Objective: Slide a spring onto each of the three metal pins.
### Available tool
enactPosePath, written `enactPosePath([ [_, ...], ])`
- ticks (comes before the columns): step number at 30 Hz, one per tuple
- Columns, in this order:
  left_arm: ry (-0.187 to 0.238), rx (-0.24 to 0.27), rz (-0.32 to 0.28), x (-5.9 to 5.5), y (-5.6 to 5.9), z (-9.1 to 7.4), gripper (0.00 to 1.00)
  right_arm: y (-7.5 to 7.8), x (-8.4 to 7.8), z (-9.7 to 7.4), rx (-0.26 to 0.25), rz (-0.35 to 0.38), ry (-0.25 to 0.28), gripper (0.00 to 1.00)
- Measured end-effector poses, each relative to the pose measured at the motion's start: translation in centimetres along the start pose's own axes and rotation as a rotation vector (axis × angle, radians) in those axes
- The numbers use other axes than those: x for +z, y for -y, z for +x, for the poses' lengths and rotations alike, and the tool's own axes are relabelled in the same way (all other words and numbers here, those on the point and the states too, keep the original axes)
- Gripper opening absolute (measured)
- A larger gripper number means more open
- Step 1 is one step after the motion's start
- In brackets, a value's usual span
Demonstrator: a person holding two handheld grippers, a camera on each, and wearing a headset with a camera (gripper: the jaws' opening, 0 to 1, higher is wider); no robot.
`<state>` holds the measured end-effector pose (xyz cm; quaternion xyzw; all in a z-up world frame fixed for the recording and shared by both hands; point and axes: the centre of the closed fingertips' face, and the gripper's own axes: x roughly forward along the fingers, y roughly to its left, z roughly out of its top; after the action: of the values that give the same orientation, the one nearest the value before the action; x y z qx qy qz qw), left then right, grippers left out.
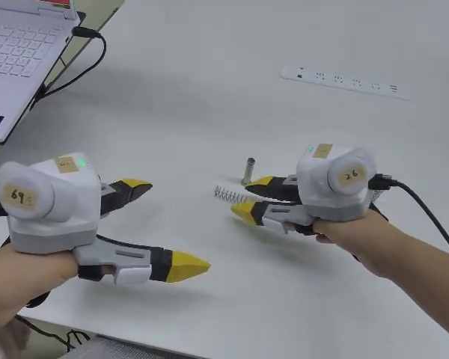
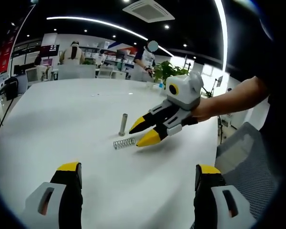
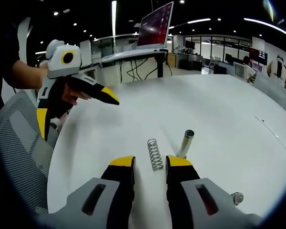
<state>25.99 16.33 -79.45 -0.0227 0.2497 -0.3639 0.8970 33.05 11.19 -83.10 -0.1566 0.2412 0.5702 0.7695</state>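
A short metal pin (image 1: 248, 170) stands upright on the white table (image 1: 209, 112). A coiled spring (image 1: 228, 196) lies flat just in front of it. My right gripper (image 1: 251, 197) is open, its yellow tips level with the spring's near end. In the right gripper view the spring (image 3: 155, 153) runs forward from between the right gripper (image 3: 150, 162) tips, with the pin (image 3: 186, 142) just right of it. My left gripper (image 1: 165, 224) is held wide open off to the left, holding nothing. The left gripper view shows its own tips (image 2: 138, 168), the spring (image 2: 124, 142), the pin (image 2: 123, 124) and the right gripper (image 2: 142, 133).
A laptop (image 1: 15, 45) with a black cable (image 1: 75, 71) sits at the table's far left corner. A white power strip (image 1: 344, 81) lies at the back right. A small round metal piece (image 3: 236, 197) rests beside my right gripper. A mesh chair (image 2: 248, 157) stands by the table edge.
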Motion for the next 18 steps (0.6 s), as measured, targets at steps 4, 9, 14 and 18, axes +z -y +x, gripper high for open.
enactPosePath([
  [4,-0.005,-0.003,0.001,-0.1,0.2,-0.1,0.96,-0.1,-0.1,0.7,0.006,0.015,-0.004,0.22],
  [9,-0.007,-0.009,0.001,-0.2,0.4,-0.1,0.95,0.0,-0.5,1.5,0.000,0.016,-0.020,0.19],
  [14,-0.003,-0.005,-0.004,-0.1,0.5,-0.2,0.95,0.4,-0.8,1.5,-0.019,0.040,-0.013,0.17],
  [18,-0.003,-0.007,-0.001,0.0,0.6,-0.1,0.95,0.5,-1.2,1.6,-0.021,0.015,-0.030,0.13],
])
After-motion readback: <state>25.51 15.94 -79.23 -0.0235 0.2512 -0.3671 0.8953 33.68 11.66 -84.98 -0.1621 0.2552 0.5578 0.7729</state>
